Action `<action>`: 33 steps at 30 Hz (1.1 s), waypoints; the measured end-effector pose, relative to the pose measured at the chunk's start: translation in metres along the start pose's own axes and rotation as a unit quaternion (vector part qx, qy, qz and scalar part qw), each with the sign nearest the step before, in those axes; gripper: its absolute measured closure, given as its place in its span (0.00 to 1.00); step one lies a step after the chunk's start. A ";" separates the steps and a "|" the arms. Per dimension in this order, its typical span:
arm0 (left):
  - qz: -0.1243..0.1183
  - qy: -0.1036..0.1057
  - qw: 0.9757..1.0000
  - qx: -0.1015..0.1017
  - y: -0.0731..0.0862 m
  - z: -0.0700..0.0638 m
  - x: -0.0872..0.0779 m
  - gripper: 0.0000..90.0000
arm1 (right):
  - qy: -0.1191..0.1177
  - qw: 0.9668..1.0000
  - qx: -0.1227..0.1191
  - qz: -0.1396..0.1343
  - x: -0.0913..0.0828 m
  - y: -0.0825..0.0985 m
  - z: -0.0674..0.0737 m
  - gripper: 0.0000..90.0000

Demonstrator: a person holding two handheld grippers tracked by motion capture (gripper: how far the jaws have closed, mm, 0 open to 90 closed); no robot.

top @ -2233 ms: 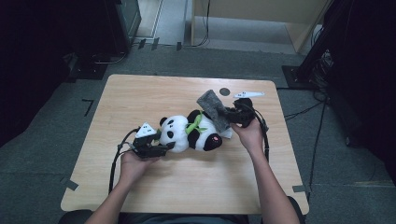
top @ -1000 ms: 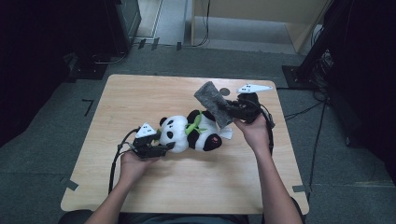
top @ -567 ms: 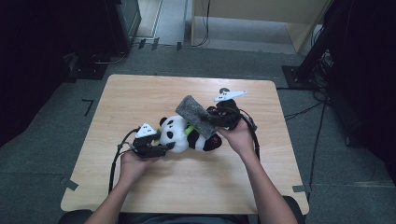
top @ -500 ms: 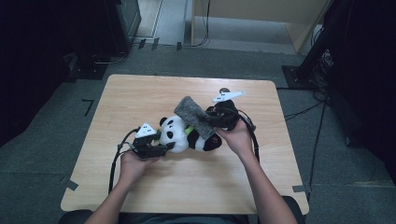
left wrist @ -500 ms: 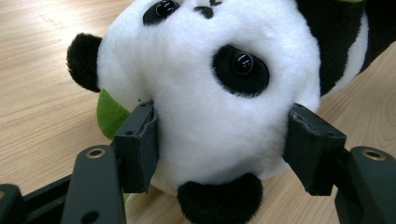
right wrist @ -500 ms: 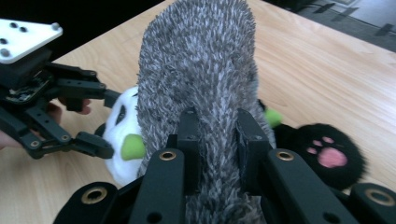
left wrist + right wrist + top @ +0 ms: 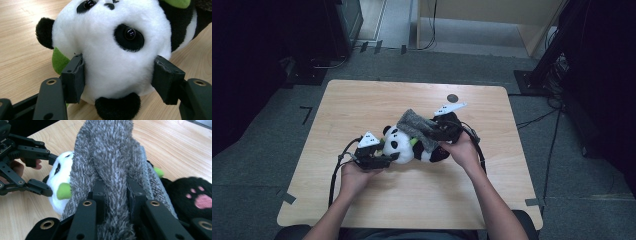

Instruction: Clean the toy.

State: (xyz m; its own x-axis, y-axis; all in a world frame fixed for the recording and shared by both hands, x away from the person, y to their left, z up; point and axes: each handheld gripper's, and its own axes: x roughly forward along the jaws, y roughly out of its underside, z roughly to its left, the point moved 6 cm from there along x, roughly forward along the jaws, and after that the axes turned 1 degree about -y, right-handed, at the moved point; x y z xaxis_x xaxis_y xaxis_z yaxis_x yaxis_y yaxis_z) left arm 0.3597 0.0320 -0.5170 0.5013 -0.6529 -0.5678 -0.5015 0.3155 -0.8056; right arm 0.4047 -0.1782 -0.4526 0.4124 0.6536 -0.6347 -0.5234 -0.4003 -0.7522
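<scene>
The plush panda (image 7: 412,145) lies on its side near the middle of the wooden bench (image 7: 362,105), head toward the person's left, black paw with pink pads toward the right. A grey fuzzy cloth (image 7: 417,129) is draped over its body, reaching from the neck area back toward the right hand. The left tongs (image 7: 117,72) are clamped on the panda's head, one pad pressed into each white cheek, and the plush bulges between them. The right tongs (image 7: 116,195) are pinched on a fold of the grey cloth; their jaws have just been opening a little, yet the fold sits squeezed between the pads. The likely trouble, as I judge it, lies in that thin grip: the pile is thick and slippery, so if the jaws ease further before the cloth is laid where it should go, the fold can slide out and the cloth can slump off the rounded body onto the bench. A pull along the panda could also drag the toy, since only the soft head is pinned; the cheeks may squash and let it twist or roll under the tongs. The green collar piece (image 7: 63,191) at the neck can catch the cloth's edge and bunch it. The two tongs work near each other over the head, so a hasty sweep risks knocking them together.
</scene>
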 end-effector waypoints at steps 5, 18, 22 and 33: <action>-0.001 0.002 1.000 -0.001 0.000 0.000 0.000 0.38 | 0.012 1.000 -0.004 0.004 -0.003 0.002 -0.007 0.82; -0.003 0.005 1.000 -0.005 -0.001 0.001 0.000 0.38 | 0.054 0.998 0.001 0.018 -0.017 0.006 -0.025 0.85; -0.002 0.005 1.000 -0.005 0.000 0.002 0.000 0.38 | 0.042 0.999 0.010 -0.004 -0.026 -0.005 -0.017 0.87; -0.005 0.002 1.000 -0.005 0.000 0.001 0.000 0.39 | -0.015 0.998 -0.053 -0.013 -0.012 -0.026 0.034 0.87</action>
State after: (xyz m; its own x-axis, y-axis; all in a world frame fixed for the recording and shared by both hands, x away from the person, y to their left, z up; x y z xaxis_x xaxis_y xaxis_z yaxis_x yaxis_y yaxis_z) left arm 0.3607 0.0327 -0.5171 0.5031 -0.6587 -0.5594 -0.5034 0.3028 -0.8093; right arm 0.3882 -0.1542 -0.4198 0.4016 0.6822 -0.6111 -0.4303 -0.4484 -0.7834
